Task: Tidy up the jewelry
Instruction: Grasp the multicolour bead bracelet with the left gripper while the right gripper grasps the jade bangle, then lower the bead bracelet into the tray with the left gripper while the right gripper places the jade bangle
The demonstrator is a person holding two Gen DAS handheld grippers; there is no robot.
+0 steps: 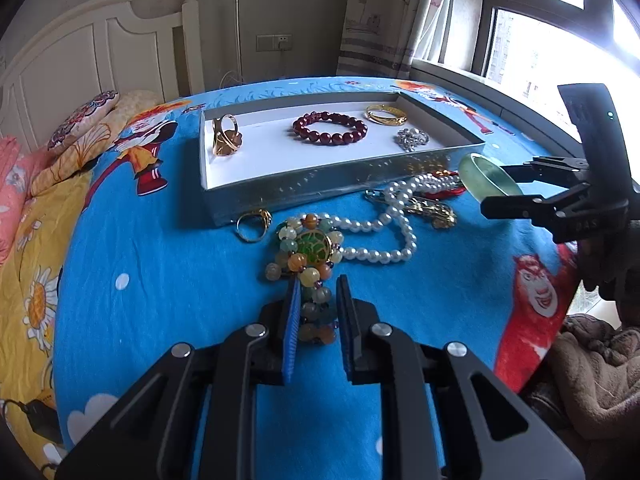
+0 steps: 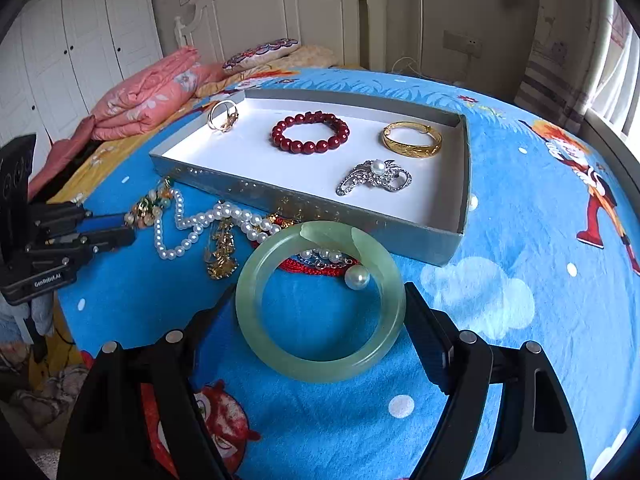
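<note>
A grey tray [image 2: 440, 236] with a white floor lies on the blue bedspread. It holds a gold ring [image 2: 223, 117], a red bead bracelet [image 2: 310, 132], a gold bangle [image 2: 412, 140] and a silver brooch [image 2: 374, 178]. My right gripper [image 2: 320, 312] is shut on a green jade bangle [image 2: 320, 364] and holds it above the cloth before the tray; it also shows in the left wrist view [image 1: 490, 178]. My left gripper [image 1: 318, 292] has its jaws around a multicoloured bead bracelet [image 1: 308, 248] with a green pendant. A pearl necklace [image 1: 384, 216] and a gold ring [image 1: 252, 226] lie beside it.
Gold chains and a red cord [image 2: 320, 268] lie tangled before the tray with a loose pearl [image 2: 357, 277]. Pillows and a pink quilt [image 2: 148, 96] sit at the headboard. A window [image 1: 540, 40] is to the right, a brown blanket [image 1: 592, 364] off the bed edge.
</note>
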